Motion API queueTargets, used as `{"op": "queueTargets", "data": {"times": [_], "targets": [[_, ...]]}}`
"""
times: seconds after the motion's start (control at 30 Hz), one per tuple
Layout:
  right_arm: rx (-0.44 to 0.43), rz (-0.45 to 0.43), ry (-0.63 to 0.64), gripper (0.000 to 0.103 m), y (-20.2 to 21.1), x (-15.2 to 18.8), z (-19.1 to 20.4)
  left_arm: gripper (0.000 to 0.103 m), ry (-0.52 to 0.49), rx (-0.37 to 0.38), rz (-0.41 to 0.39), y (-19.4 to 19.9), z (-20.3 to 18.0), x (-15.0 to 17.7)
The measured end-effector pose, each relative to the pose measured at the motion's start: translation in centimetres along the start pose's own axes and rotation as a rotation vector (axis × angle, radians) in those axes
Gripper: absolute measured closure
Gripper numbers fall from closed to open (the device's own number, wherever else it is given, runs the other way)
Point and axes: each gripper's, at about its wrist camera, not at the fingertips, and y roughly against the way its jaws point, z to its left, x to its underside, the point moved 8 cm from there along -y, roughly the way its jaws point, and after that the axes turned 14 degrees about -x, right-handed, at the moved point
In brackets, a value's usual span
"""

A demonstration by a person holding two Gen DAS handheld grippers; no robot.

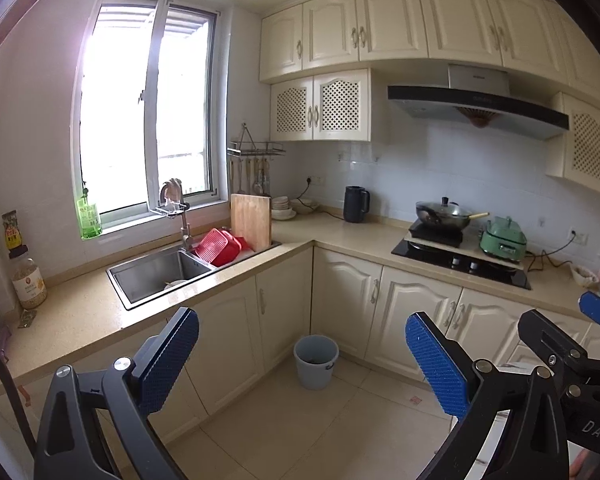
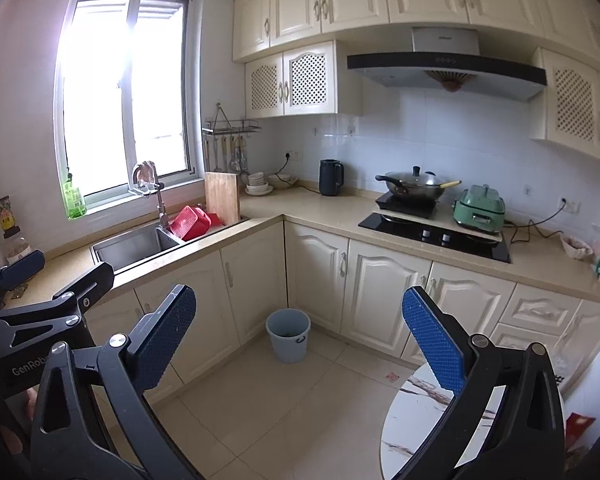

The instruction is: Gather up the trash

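A light blue trash bin (image 1: 316, 361) stands on the tiled floor in the cabinet corner, with some dark scraps inside; it also shows in the right wrist view (image 2: 289, 335). A small red scrap (image 1: 415, 400) lies on the floor to the bin's right, also in the right wrist view (image 2: 392, 377). A small wrapper (image 1: 27, 318) lies on the left counter. My left gripper (image 1: 300, 360) is open and empty, held high above the floor. My right gripper (image 2: 298, 340) is open and empty beside it.
An L-shaped counter (image 1: 340, 232) holds a sink (image 1: 156, 276) with a red basket, a cutting board, a kettle (image 1: 356, 204), a wok on the hob (image 1: 444, 216) and a green cooker. Jars stand at far left. A round marble table (image 2: 416, 420) is at lower right.
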Motion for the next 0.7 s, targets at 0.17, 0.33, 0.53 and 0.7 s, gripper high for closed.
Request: {"op": "queueTargets", "data": {"times": [0.17,0.33,0.53,0.7], "targets": [[0.0,0.001,-0.003,0.0,-0.1,-0.2,-0.1,0.001,-0.01,0.0,0.004,-1.1,0.1,-0.9],[-0.009,0.004,-0.002,0.0,-0.3,-0.2,-0.1,0.001,-0.02,0.0,0.001,-1.7,0.3,-1.4],[-0.012,0.002,-0.001,0.0,-0.5,-0.4,-0.3,0.001,-0.025,-0.001,0.0,-2.2,0.0,-1.5],[-0.013,0.0,-0.001,0.0,-0.5,-0.3,0.0,0.001,-0.029,-0.002,-0.007,-2.8,-0.4,-1.8]]}}
